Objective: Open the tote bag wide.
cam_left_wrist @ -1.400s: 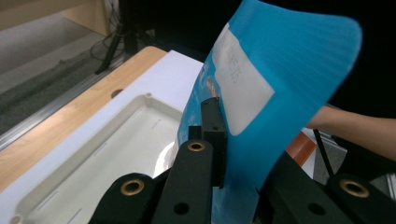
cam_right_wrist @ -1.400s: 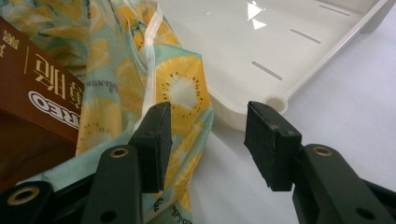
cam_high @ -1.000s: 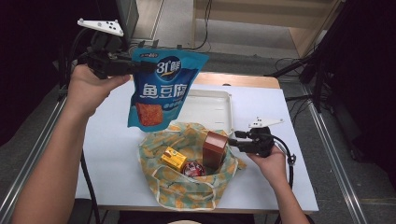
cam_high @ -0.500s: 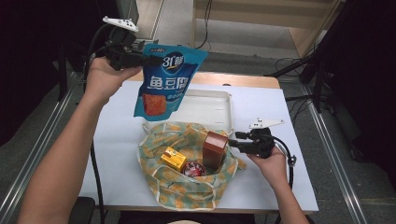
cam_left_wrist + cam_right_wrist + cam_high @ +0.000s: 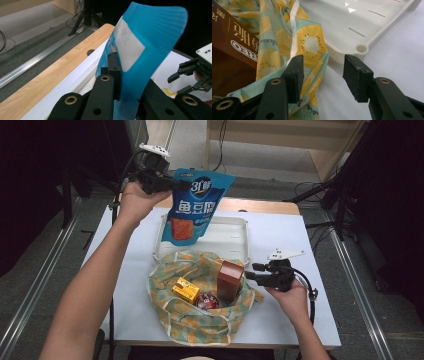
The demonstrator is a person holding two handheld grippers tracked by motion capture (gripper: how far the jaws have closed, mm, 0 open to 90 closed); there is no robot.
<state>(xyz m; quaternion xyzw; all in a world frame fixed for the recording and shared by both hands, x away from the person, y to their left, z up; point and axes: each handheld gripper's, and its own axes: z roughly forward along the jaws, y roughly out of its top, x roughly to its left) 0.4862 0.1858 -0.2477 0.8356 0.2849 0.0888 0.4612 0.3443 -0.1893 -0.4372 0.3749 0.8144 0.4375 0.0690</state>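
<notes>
Our forearms are bare, with no sleeves on them, and each of our hands carries a black two-jaw gripper: the left gripper and the right gripper. Each one bears a pale grey three-cornered plate on top, dotted with small dark marks, and trails a black cable that loops behind the hand. Close up, our jaws are matte black linked bars with brass-coloured rivets at the pivots and round holes along them, and the right pair ends in thick, square, rough-faced black pads.
</notes>
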